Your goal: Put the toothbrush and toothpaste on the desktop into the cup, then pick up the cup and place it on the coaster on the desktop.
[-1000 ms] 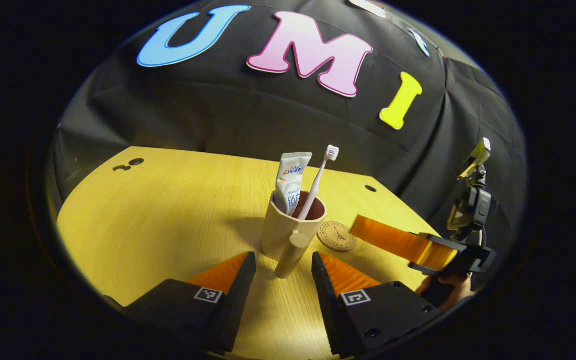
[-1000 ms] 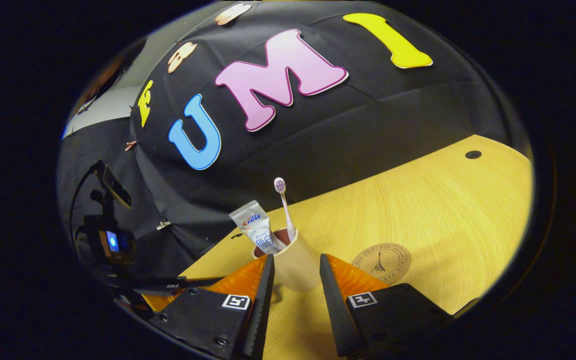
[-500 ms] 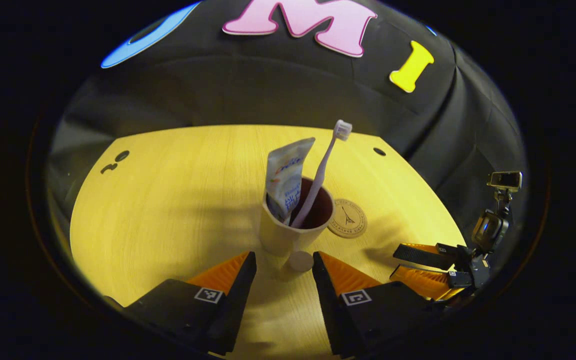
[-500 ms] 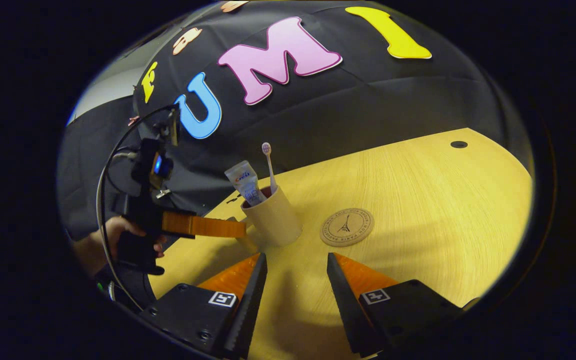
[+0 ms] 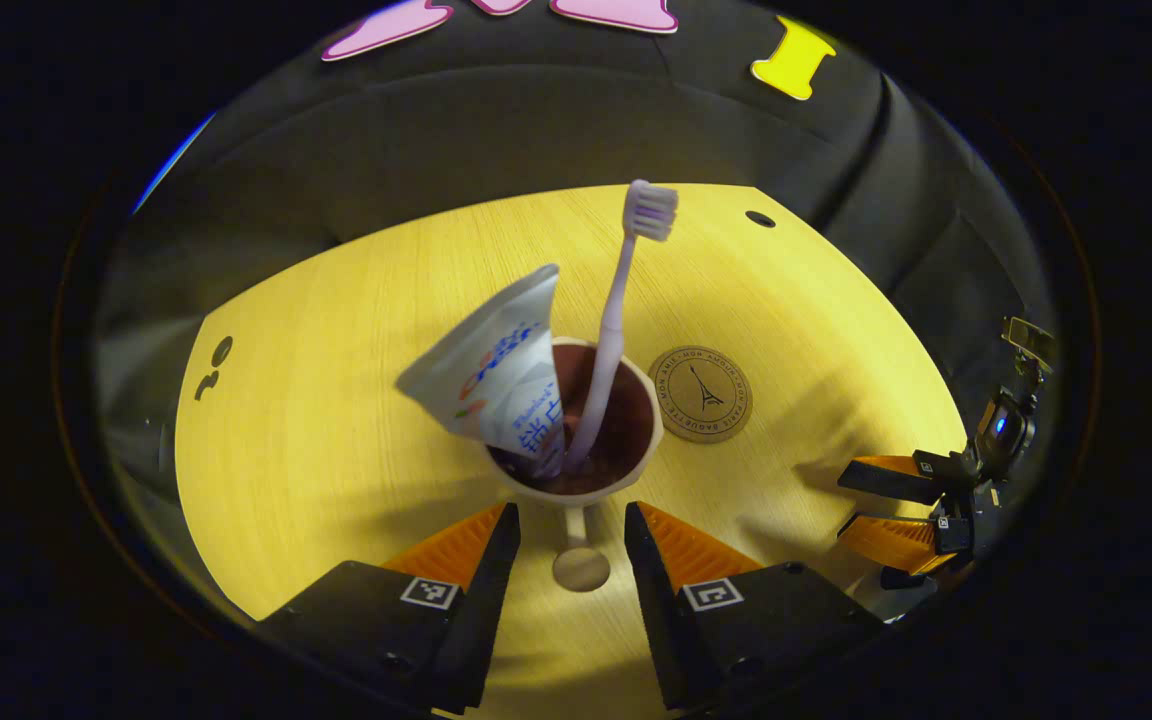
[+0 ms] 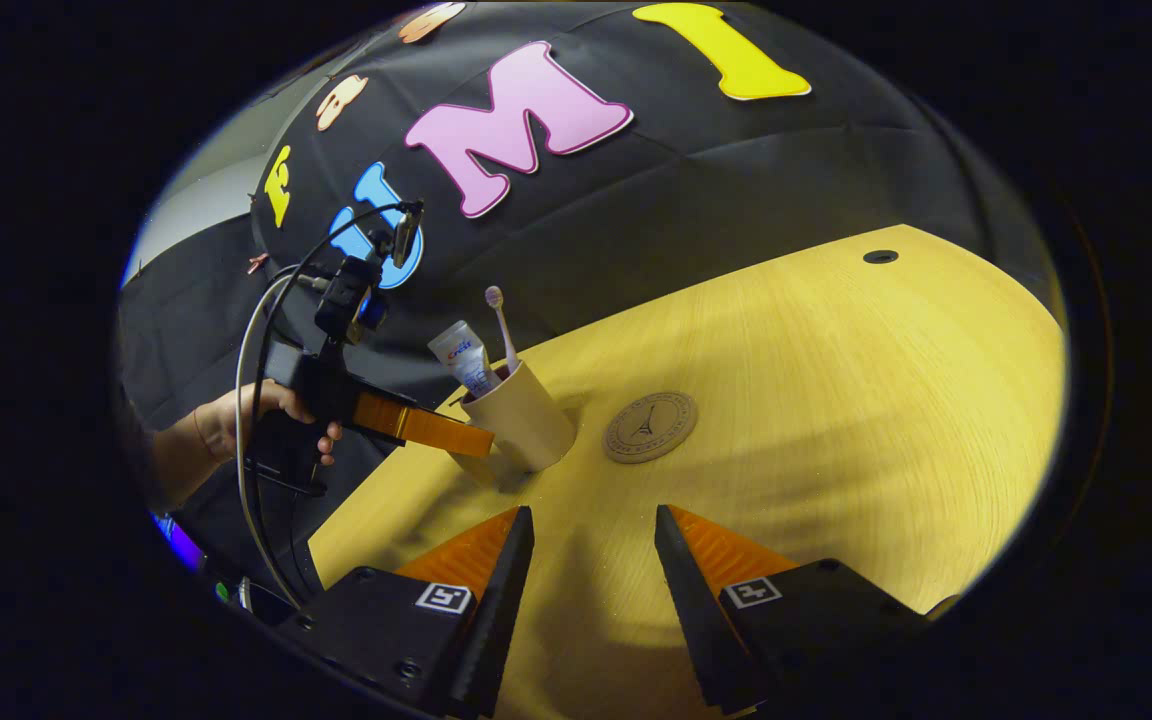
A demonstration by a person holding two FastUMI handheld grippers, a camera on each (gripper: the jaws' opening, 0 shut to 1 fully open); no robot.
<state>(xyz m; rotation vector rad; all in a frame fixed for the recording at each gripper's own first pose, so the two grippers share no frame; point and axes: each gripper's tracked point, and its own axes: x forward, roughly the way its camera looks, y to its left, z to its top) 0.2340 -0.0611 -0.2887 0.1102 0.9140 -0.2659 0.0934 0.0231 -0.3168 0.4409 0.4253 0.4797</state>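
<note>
**Cup loaded, handle between left jaws — lift risks**

Cup (image 5: 576, 455) stands on the counter (image 5: 336, 400), toothbrush (image 5: 616, 310) and toothpaste (image 5: 501, 375) inside it, both leaning and sticking well above the rim. Coaster (image 5: 701, 393) lies just right of the cup, apart from it. Left gripper (image 5: 564, 535): jaws spread either side of the cup's handle (image 5: 578, 560), not yet pinching. Right gripper (image 6: 591, 540): jaws spread, holding nothing, well back from the cup.

Risks, as judged:
- Pinching only the thin handle — the cup could swing or twist on lifting.
- Top-heavy contents may tip out if the cup tilts.
- Setting down off-centre would leave the cup half off the coaster.

Writing: the tube carries a blue-and-red logo, blurred; the coaster has a tower emblem ringed by lettering too small to read.
</note>
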